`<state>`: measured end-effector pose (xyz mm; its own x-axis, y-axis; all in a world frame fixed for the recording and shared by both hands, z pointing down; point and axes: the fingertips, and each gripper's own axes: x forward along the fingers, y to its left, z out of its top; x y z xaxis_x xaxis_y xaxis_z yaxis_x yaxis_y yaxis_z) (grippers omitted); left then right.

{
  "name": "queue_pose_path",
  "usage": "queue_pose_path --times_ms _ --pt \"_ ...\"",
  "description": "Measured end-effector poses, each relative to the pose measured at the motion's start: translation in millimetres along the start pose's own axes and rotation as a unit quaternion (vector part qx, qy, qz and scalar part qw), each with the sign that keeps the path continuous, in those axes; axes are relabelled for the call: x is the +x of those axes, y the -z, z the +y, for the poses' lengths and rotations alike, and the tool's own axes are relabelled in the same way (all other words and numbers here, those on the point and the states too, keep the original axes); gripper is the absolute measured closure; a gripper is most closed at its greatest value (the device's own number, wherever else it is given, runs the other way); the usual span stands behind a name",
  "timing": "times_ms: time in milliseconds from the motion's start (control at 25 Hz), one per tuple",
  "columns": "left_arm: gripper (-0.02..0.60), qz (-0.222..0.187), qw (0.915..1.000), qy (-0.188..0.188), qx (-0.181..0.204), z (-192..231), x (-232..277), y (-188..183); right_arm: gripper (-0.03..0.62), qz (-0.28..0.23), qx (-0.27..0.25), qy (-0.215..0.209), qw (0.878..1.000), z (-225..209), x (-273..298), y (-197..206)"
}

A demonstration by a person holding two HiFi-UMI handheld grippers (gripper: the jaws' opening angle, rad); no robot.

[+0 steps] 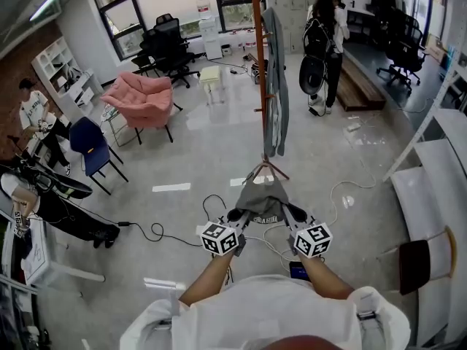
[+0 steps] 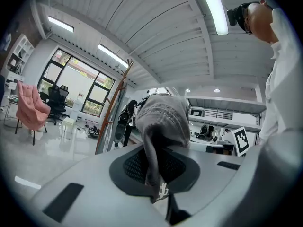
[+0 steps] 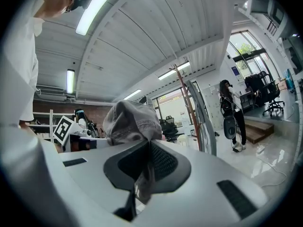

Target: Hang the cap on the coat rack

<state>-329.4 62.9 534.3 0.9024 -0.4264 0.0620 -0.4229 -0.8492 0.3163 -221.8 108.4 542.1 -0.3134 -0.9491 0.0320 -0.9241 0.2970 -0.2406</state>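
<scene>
Just below centre of the head view, the grey cap (image 1: 261, 197) spans sideways between the left gripper (image 1: 236, 217) and right gripper (image 1: 290, 215). Both jaws are clamped on its edge, and its crown bulges up-frame toward the coat rack (image 1: 257, 64).

There's white lettering along the lower edge of the cap (image 1: 263, 197), but it's too small to spell out. The cubes on the left gripper (image 1: 235, 216) and the right gripper (image 1: 292, 214) carry black-and-white square codes, no letters. Nothing else around here reads clearly.
</scene>
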Motion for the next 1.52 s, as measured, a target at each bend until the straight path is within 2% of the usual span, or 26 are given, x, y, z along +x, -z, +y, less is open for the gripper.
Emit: queue_pose_path --times_ms 280,680,920,1520 --pt "0.549 0.003 1.0000 -0.008 0.002 -31 -5 12 0.566 0.005 0.016 -0.014 1.000 -1 -31 6" --pt "0.549 -0.004 0.9994 -0.031 -0.012 -78 14 33 0.566 0.010 0.011 -0.032 0.999 -30 -76 4" --pt "0.549 0.007 0.9993 -0.033 -0.016 -94 26 46 0.566 0.013 0.030 -0.030 0.999 -45 -92 11" --pt "0.549 0.013 0.9991 -0.025 -0.033 -54 76 51 0.566 0.037 0.019 -0.030 0.999 -90 -53 16"
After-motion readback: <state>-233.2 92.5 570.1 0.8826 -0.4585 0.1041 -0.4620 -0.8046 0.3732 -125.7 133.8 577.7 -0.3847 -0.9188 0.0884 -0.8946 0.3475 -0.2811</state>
